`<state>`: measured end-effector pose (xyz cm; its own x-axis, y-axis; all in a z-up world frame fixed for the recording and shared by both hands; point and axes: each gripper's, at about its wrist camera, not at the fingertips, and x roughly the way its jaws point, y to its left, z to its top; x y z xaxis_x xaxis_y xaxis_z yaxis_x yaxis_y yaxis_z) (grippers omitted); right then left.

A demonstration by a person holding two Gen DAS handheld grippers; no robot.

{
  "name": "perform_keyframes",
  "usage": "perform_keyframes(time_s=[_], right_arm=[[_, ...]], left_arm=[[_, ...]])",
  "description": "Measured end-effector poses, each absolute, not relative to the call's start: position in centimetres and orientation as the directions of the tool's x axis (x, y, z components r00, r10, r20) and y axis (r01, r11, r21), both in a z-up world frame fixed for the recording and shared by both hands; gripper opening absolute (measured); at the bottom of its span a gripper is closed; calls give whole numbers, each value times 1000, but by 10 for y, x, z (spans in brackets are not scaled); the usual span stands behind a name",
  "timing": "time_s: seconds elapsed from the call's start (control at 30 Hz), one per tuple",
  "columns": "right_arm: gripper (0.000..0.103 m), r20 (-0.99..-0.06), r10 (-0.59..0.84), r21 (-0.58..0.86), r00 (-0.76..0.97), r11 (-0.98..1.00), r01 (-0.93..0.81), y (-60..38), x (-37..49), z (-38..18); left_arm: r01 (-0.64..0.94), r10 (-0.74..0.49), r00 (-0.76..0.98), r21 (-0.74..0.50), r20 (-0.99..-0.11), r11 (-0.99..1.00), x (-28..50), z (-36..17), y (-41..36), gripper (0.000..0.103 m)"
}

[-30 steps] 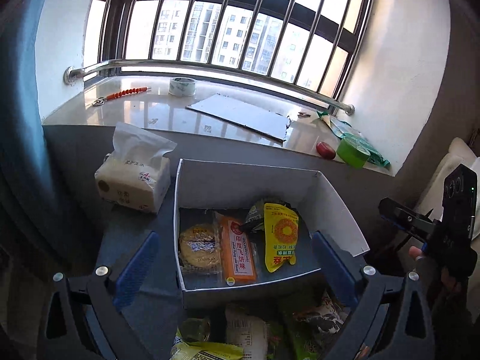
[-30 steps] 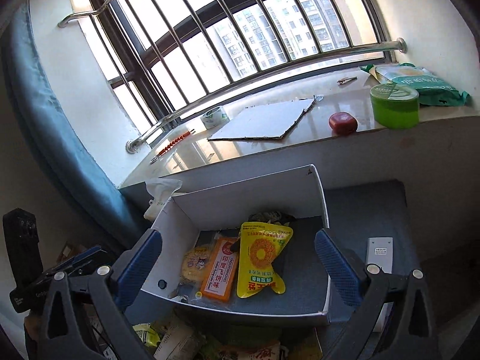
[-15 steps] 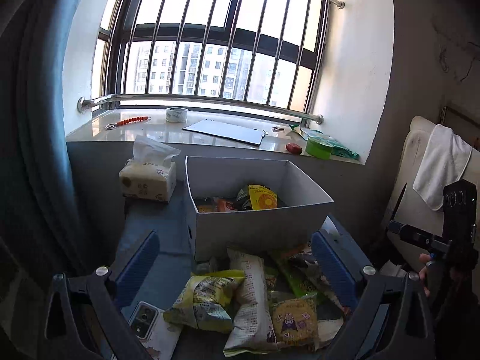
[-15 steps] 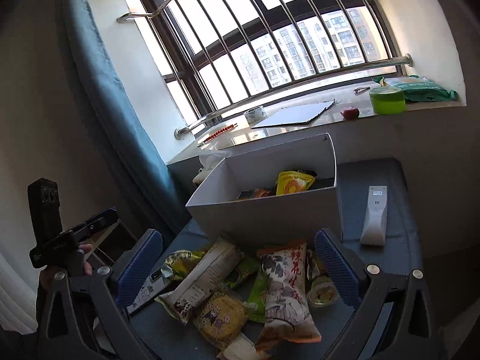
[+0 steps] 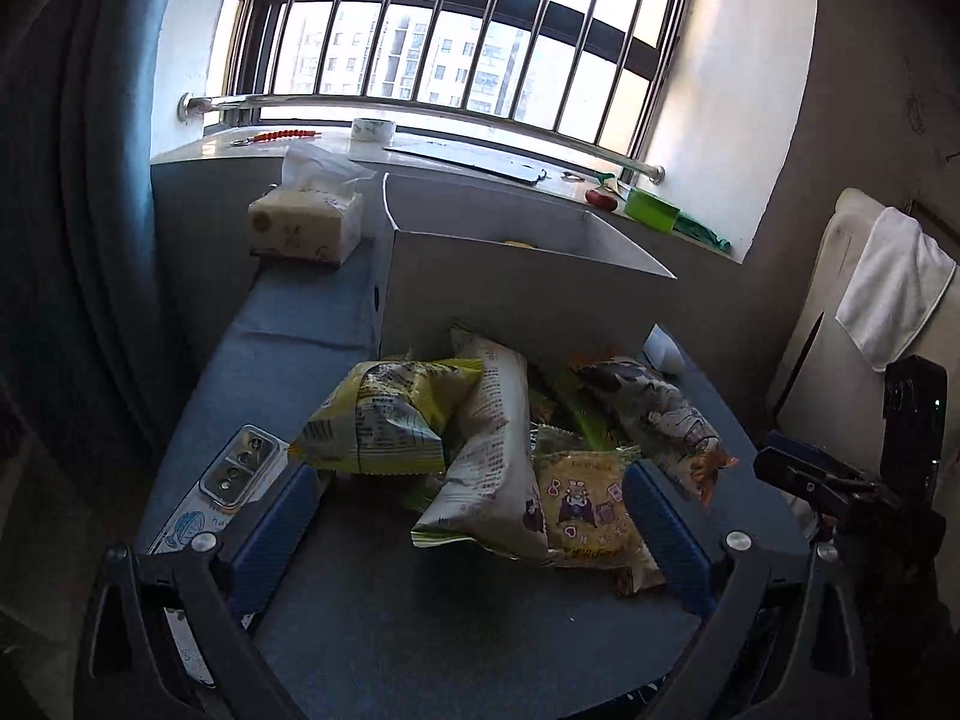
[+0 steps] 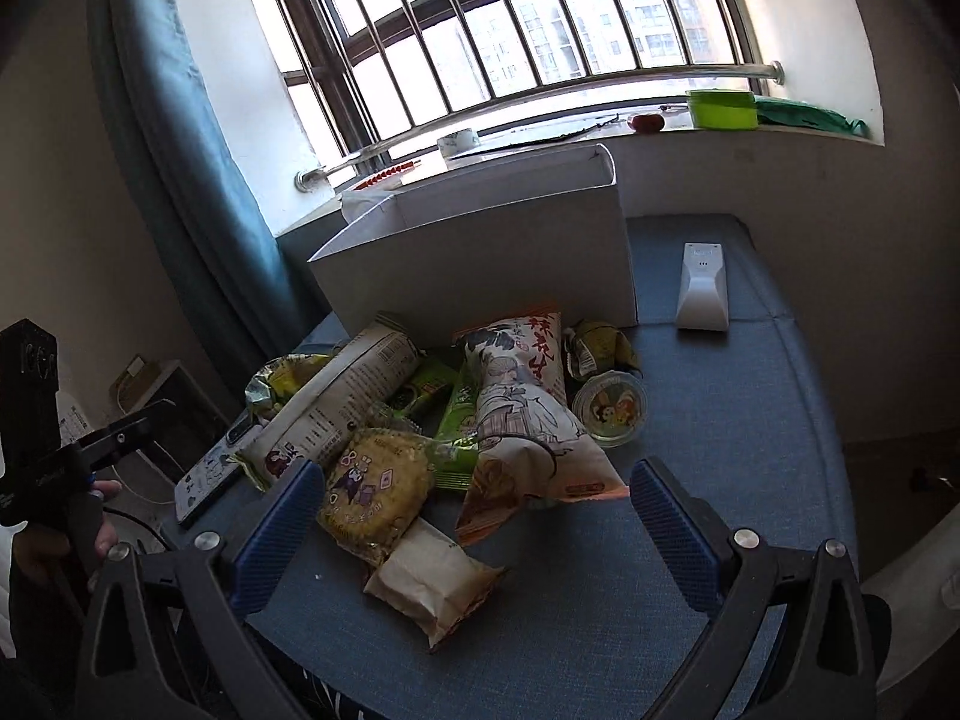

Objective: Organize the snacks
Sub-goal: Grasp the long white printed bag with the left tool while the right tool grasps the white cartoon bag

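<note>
A pile of snack packets lies on the blue table in front of a white box. On top are a yellow-green bag, a long white packet, a round biscuit pack and an orange-edged bag. A jelly cup and a small white wrapped cake sit nearer the right gripper. My left gripper is open, low over the pile's near edge, holding nothing. My right gripper is open too, its fingers either side of the biscuit pack and orange bag.
A phone lies left of the pile. A white remote rests right of the box. A tissue pack stands behind left. The windowsill holds a tape roll, green tub and red object.
Both grippers have pulled back from above the box and dropped low toward the table. The box's inside is now hidden and the loose pile fills the view.
</note>
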<state>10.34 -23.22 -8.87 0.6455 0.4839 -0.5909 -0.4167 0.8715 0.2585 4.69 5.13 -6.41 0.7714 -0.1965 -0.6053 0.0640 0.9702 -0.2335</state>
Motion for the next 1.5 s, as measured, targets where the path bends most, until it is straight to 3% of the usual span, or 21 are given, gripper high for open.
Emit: perform_keyframes(time_s=[0.33, 0.37, 0.4, 0.43, 0.47, 0.67, 0.97, 1.0, 1.13, 1.17, 1.2, 1.27, 1.5], right_arm=[[103, -706, 404, 75, 581, 859, -506, -181, 168, -99], [99, -719, 396, 61, 571, 855, -516, -177, 174, -102], [92, -736, 371, 39, 566, 858, -512, -173, 179, -107], [60, -761, 332, 9, 558, 864, -503, -170, 184, -112], [40, -767, 284, -34, 575, 877, -479, -169, 188, -116], [34, -752, 346, 31, 560, 868, -495, -182, 185, -103], [34, -632, 440, 155, 638, 878, -453, -223, 143, -65], [34, -622, 446, 161, 643, 877, -453, -227, 138, -63], [34, -616, 459, 181, 640, 873, -453, -232, 125, -60], [34, -618, 464, 182, 635, 870, -458, -233, 122, -60], [34, -618, 466, 183, 634, 869, -460, -233, 120, -61], [34, -623, 467, 188, 628, 868, -459, -234, 118, -65], [34, -610, 476, 222, 633, 870, -439, -241, 117, -66]], left_arm=[[74, -183, 713, -186, -677, 980, 66, -83, 28, 103], [75, -181, 712, -183, -678, 980, 66, -83, 27, 103], [78, -183, 713, -183, -677, 980, 66, -82, 25, 103], [88, -191, 712, -184, -676, 979, 67, -82, 24, 103], [97, -196, 710, -182, -676, 978, 68, -81, 23, 103], [131, -201, 705, -154, -680, 979, 82, -75, 10, 103], [181, -185, 630, -90, -754, 979, 139, -84, -7, 101], [179, -189, 615, -98, -766, 979, 146, -88, -6, 98], [168, -184, 554, -107, -812, 980, 167, -109, -4, 65], [163, -158, 550, -80, -820, 983, 170, -114, -5, 49], [157, -146, 551, -70, -822, 985, 171, -117, -5, 44], [161, -173, 567, -98, -806, 982, 168, -114, -2, 36], [175, -252, 655, -181, -713, 968, 135, -80, 13, 34]])
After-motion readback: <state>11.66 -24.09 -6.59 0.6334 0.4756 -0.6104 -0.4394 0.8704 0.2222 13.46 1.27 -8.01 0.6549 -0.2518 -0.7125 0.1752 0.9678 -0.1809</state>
